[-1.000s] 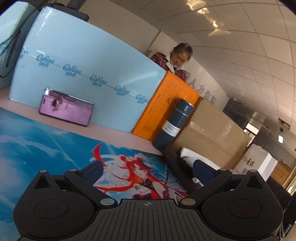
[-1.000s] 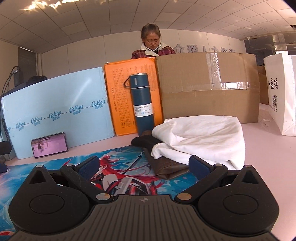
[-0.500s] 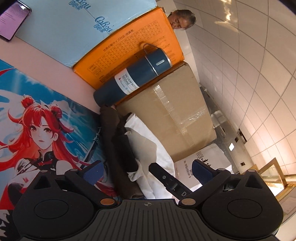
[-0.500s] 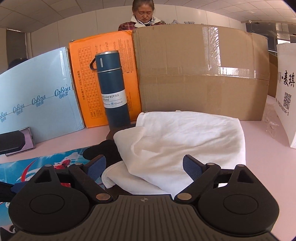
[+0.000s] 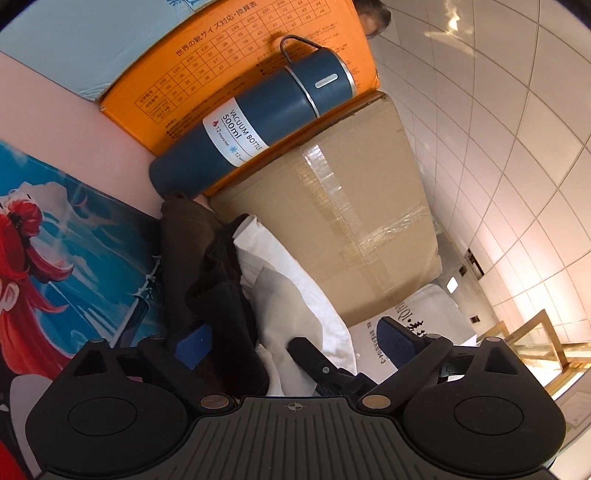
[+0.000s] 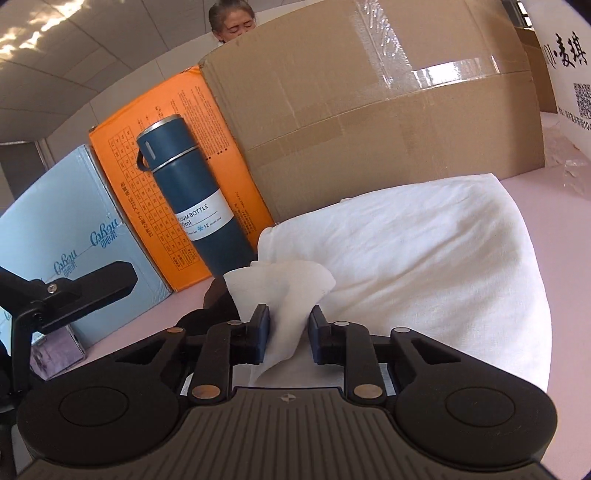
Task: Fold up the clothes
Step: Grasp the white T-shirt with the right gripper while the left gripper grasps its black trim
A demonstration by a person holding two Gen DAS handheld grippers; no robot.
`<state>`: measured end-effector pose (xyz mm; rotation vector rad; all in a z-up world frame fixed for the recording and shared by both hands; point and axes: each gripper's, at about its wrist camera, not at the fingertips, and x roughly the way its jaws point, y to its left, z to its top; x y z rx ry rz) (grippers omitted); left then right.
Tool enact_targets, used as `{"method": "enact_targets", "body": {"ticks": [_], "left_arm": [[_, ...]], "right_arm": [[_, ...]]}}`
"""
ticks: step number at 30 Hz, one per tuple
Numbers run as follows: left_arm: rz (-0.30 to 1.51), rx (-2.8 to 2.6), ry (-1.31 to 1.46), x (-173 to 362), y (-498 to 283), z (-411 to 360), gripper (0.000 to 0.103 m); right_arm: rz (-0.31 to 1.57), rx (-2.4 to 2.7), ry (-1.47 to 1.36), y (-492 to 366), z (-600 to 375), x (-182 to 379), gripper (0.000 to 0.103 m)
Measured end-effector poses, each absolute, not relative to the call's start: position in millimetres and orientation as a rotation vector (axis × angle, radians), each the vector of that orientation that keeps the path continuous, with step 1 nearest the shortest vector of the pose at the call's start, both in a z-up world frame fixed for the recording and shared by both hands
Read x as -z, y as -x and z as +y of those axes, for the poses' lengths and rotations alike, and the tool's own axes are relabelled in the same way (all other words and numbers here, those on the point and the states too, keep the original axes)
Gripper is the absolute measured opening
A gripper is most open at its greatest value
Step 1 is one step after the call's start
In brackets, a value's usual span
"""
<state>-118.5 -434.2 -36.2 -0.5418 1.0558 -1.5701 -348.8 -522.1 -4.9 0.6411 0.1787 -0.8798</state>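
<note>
A crumpled white garment (image 6: 424,266) lies on the pink table, partly over a dark brown garment (image 5: 207,266). My right gripper (image 6: 289,332) is shut on a raised fold at the white garment's left edge, and the cloth bunches up between its blue pads. My left gripper (image 5: 291,338) is open and rolled sideways. It straddles the pile, its left pad over the dark garment and its right pad past the white garment (image 5: 288,295). One black finger of the right gripper shows between the left gripper's jaws. A black finger of the left gripper (image 6: 74,291) shows at the left edge of the right wrist view.
A blue vacuum bottle (image 6: 192,206) stands just behind the pile, against an orange box (image 5: 221,62) and a taped cardboard box (image 6: 388,110). An anime-print mat (image 5: 55,258) lies to the left, a white bag (image 6: 569,74) to the right. A person (image 6: 232,18) sits behind the boxes.
Both grippers moved in to the clothes pile. The right one went from open to shut on a fold of the white garment. The left one rolled sideways and came over the dark garment.
</note>
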Motion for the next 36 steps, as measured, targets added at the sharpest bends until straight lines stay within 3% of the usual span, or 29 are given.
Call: {"method": "enact_targets", "body": {"ticks": [6,8,10,11,13,16,17,18,20,27,28,30,31,36], "left_arm": [[1.041,1.568,0.491,41,127,-452,0.089],[1.064,1.573,0.522,44,125,-456,0.075],[1.084,1.565,0.55,48,122,-459,0.066],[1.101,1.555,0.572,51,120,-460,0.057],[1.141,1.541,0.624,58,114,-460,0.045],[1.183,1.53,0.675,66,108,-459,0.038],[1.179,1.53,0.665,66,108,-460,0.038],[1.165,1.532,0.638,66,111,-460,0.038],[1.138,1.536,0.584,64,115,-462,0.038],[1.034,1.55,0.42,56,128,-465,0.04],[1.015,1.555,0.435,52,127,-461,0.038],[0.975,1.565,0.464,43,126,-453,0.016],[0.956,1.57,0.479,39,125,-449,0.012],[0.856,1.592,0.552,18,121,-430,0.01]], "right_arm": [[0.082,0.882,-0.713,371,-526,5,0.013],[0.084,0.84,-0.73,368,-526,5,0.017],[0.104,0.823,-0.709,362,-525,3,0.027],[0.111,0.812,-0.7,359,-524,3,0.034],[0.132,0.779,-0.68,351,-523,3,0.035],[0.182,0.785,-0.633,337,-522,5,0.041],[0.2,0.798,-0.608,331,-521,6,0.037],[0.21,0.817,-0.59,329,-521,7,0.024],[0.208,0.858,-0.603,332,-524,10,0.008],[-0.026,0.864,-0.713,377,-521,9,0.007],[-0.057,0.867,-0.719,381,-521,8,0.007],[-0.115,0.873,-0.74,390,-521,5,0.007],[-0.141,0.889,-0.738,395,-520,0,0.007],[-0.273,0.926,-0.691,419,-506,-32,0.007]]}}
